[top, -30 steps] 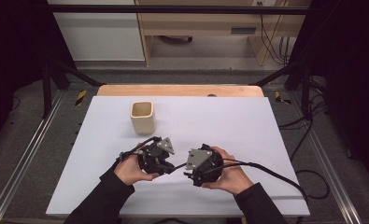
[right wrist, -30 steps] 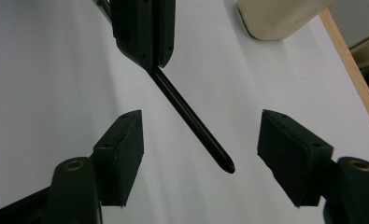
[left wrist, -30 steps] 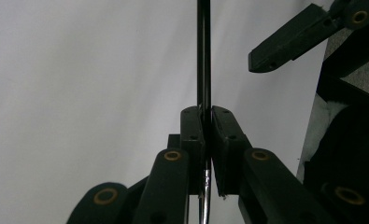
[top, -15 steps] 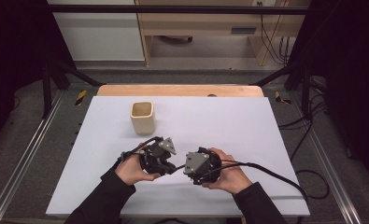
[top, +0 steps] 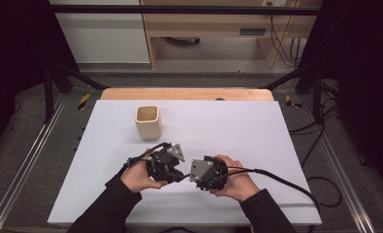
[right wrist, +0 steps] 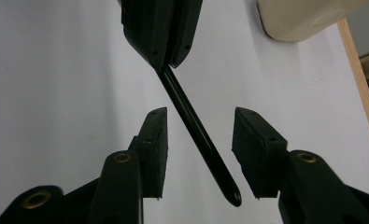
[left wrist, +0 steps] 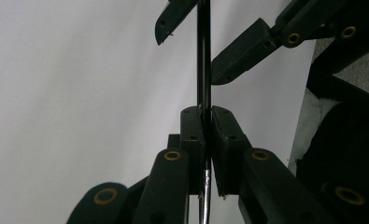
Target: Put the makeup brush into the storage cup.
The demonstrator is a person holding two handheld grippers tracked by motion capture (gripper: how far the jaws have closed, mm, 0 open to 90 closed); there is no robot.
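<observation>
The left gripper (top: 172, 170) is clamped on a thin black rod (left wrist: 203, 70); in the left gripper view its two pads press the rod from both sides, and the rod runs straight up toward 12 o'clock, passing between the jaws of the right gripper (left wrist: 191, 39) farther off. In the right gripper view the right gripper (right wrist: 198, 154) stands parted with the rod (right wrist: 198, 135) slanting between its jaws, from the left gripper (right wrist: 161, 35) at 11 o'clock down to its rounded end at about 5 o'clock; neither pad touches it, and these jaws have just been closing. In the high view the two grippers face each other near the front middle of the white surface (top: 257, 131), the left hand (top: 139, 177) and right hand (top: 237, 184) coming in from 6 o'clock, a cable (top: 286, 182) trailing off toward 4 o'clock. A cream cup (top: 147, 122) stands upright at about 11 o'clock from the grippers, well apart from them. Past the surface's wooden far edge lie a dark floor, metal rails at both sides, and a pale cabinet and wooden shelf at 12 o'clock.
</observation>
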